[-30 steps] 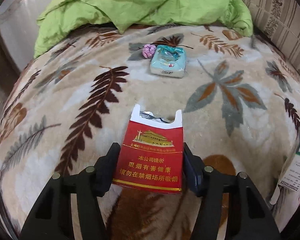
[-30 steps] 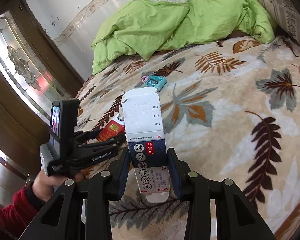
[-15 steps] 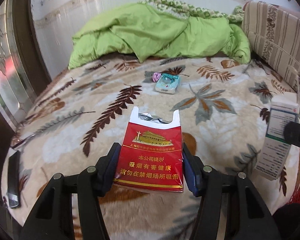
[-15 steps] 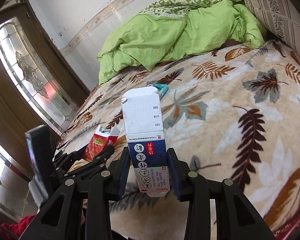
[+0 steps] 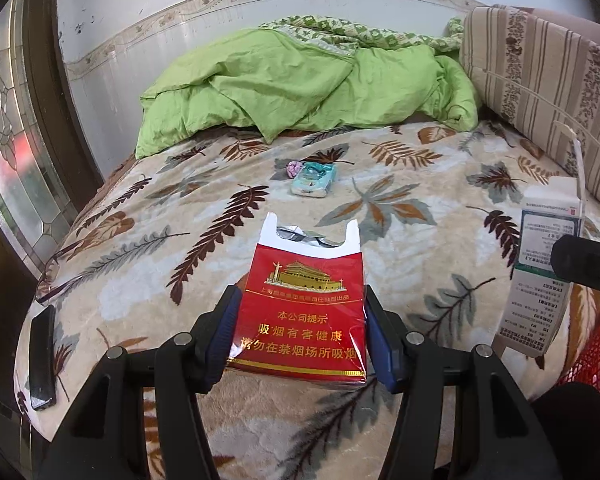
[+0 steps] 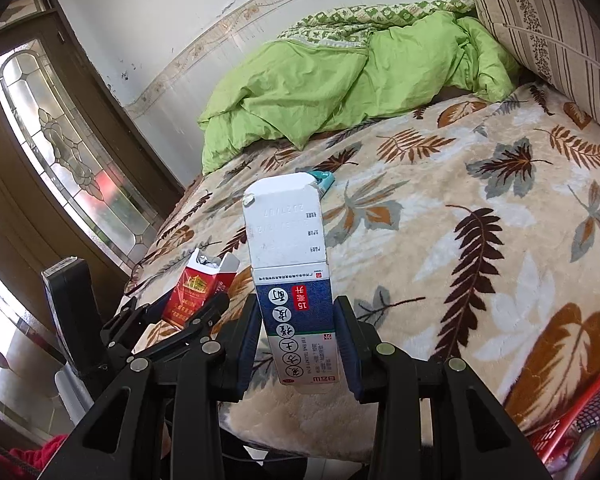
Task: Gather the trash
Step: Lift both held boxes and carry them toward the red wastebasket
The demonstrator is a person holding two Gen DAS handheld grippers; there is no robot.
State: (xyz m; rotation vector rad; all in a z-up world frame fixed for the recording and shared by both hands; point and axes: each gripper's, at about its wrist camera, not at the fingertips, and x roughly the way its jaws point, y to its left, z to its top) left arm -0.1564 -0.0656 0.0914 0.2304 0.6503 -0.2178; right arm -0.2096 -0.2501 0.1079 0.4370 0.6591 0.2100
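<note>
Two grippers in view, each loaded with one item. Left gripper [image 5: 300, 338] clenched on one red cigarette pack [image 5: 302, 304], lid open, crumpled foil showing at the top; held upright above the near edge of the bed [image 5: 420, 248]. Right gripper [image 6: 298, 346] clenched on one blue-and-white carton [image 6: 290, 264], held with print upside down, flap end away from the camera. Same carton seen from the left wrist view at the right edge [image 5: 540, 264], partly covered by a black gripper part; small print too fine to read.

Left on the blanket: one teal tissue pack [image 5: 313, 178] with one small pink crumpled wad [image 5: 293, 168] touching its left side, both well apart from the grippers, toward the green duvet [image 5: 300, 84]. In the right wrist view only a teal corner of the tissue pack [image 6: 325, 179] visible behind the carton; pink wad hidden.

One dark flat slab, possibly a phone [image 5: 42, 360], at the bed's left edge; identity uncertain. One pair of glasses [image 5: 60, 276] just beyond it, faint. One red mesh basket [image 5: 596, 360], cut off by the frame at lower right, contents not discernible. One striped cushion [image 5: 540, 76] along the right side of the bed
</note>
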